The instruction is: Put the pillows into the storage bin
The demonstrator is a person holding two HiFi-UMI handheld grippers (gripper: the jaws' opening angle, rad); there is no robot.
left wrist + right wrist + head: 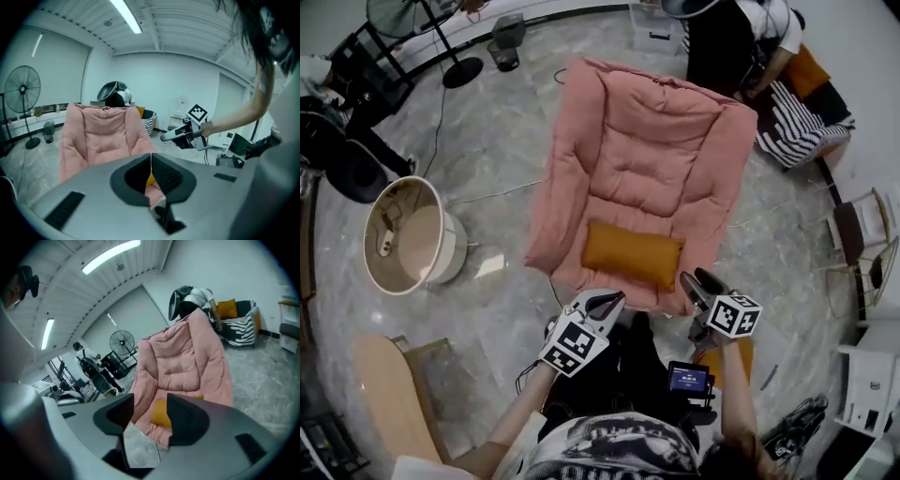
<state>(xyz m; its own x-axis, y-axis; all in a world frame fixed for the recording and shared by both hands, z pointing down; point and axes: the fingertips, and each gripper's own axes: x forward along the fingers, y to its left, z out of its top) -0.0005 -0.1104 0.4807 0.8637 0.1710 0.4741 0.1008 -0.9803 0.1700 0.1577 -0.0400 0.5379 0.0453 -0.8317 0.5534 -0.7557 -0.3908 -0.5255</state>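
An orange pillow [633,253] lies across the front of the seat of a pink padded chair [647,159]. It also shows past the jaws in the right gripper view, as the pillow [160,412], and as a sliver of pillow [150,179] in the left gripper view. My left gripper [614,298] hangs just short of the chair's front edge, jaws shut with nothing in them [151,157]. My right gripper [689,279] is level with it on the right, open and empty [151,401]. A round beige storage bin [441,248] lies tipped on the floor at the left.
A second orange pillow [806,70] rests on a striped sofa [802,122] at the back right, where a person [722,47] bends over. A standing fan [422,28], a small dark bin [503,54], white chairs [862,234] and a wooden piece [384,394] ring the floor.
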